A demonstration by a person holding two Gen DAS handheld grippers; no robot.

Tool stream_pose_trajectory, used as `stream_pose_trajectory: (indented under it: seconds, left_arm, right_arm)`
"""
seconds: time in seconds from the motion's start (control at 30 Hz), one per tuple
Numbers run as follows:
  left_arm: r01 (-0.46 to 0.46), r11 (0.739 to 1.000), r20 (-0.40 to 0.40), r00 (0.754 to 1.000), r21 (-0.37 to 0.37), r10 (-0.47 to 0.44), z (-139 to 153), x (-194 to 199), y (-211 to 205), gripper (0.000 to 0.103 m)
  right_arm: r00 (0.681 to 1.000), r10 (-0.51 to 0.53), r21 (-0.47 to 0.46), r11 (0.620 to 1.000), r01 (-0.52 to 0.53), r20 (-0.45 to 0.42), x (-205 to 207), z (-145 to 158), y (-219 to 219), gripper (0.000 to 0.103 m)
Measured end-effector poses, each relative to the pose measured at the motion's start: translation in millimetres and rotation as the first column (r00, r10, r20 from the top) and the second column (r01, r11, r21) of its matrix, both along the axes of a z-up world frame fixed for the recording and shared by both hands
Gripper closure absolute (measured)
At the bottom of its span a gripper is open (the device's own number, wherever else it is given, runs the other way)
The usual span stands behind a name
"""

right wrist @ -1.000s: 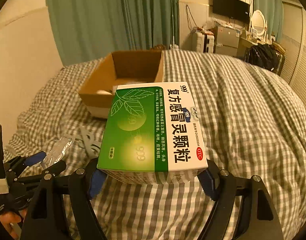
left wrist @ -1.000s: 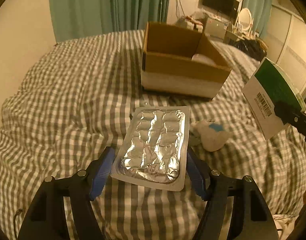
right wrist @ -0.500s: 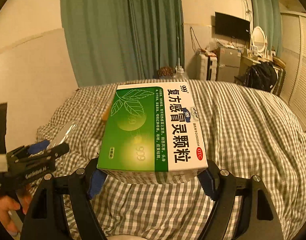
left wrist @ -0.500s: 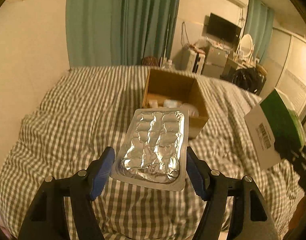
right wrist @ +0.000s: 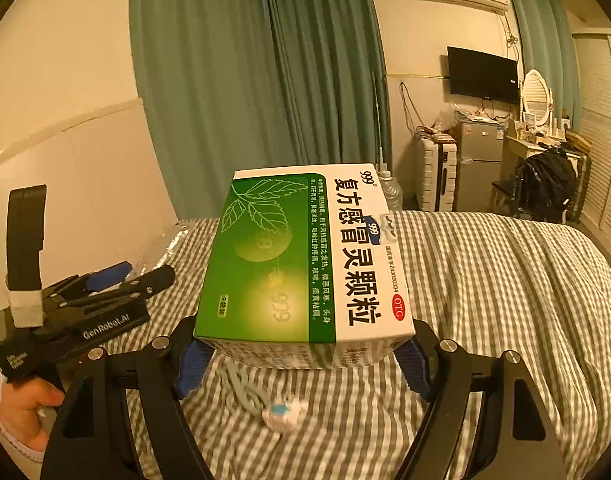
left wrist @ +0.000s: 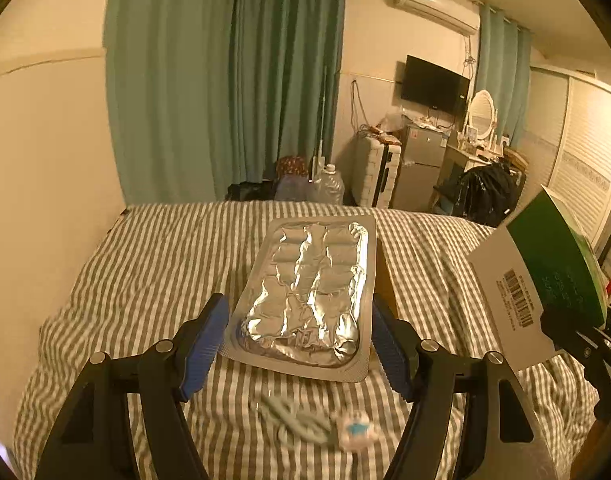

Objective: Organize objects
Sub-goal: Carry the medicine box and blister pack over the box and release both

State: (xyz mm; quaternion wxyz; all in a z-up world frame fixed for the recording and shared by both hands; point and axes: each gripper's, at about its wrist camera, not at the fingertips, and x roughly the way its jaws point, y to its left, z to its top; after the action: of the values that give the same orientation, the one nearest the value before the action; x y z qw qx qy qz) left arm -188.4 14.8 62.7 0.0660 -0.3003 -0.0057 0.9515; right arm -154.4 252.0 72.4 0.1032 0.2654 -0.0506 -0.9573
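My left gripper [left wrist: 301, 332] is shut on a silver foil blister pack [left wrist: 311, 292], held flat above the checked bed. Behind the pack only a sliver of the cardboard box [left wrist: 383, 280] shows. My right gripper [right wrist: 301, 354] is shut on a green and white medicine box [right wrist: 305, 264]; that same medicine box [left wrist: 545, 280] appears at the right of the left wrist view. The left gripper [right wrist: 117, 276] shows at the left of the right wrist view, in a hand [right wrist: 21, 408].
A small white and blue object with a grey cord [left wrist: 353, 434] lies on the checked bedcover [left wrist: 145, 280] below both grippers. Beyond the bed stand green curtains [left wrist: 245, 80], a small fridge [left wrist: 419, 164], a TV [left wrist: 433, 84] and a dark bag [left wrist: 485, 196].
Both grippers have risen and tilted up with their loads. The cardboard box, in full view a second ago, is now almost hidden behind the held items.
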Motion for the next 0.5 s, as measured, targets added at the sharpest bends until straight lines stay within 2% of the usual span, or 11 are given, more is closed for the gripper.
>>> stream_pose_trajectory:
  seconds: [0.23,0.37,0.5]
  left_arm:
    - [0.015,0.999,0.018,1.000,-0.041,-0.015,-25,-87,14,0.031]
    - [0.042,0.994,0.049,0.998,-0.103,-0.037,-59,-130,28,0.031]
    - [0.070,0.991,0.093,0.994,-0.118,-0.059,-98,-159,35,0.031]
  right_arm:
    - [0.999,-0.011,-0.049,0.999,0.013,0.043,-101,-22,5,0.026]
    - [0.996,-0.019,-0.056,0.998,0.024,0.085,-159,-48,1,0.026]
    - [0.992,-0.012,-0.065,0.998,0.021,0.129,-200,-75,-5,0.026]
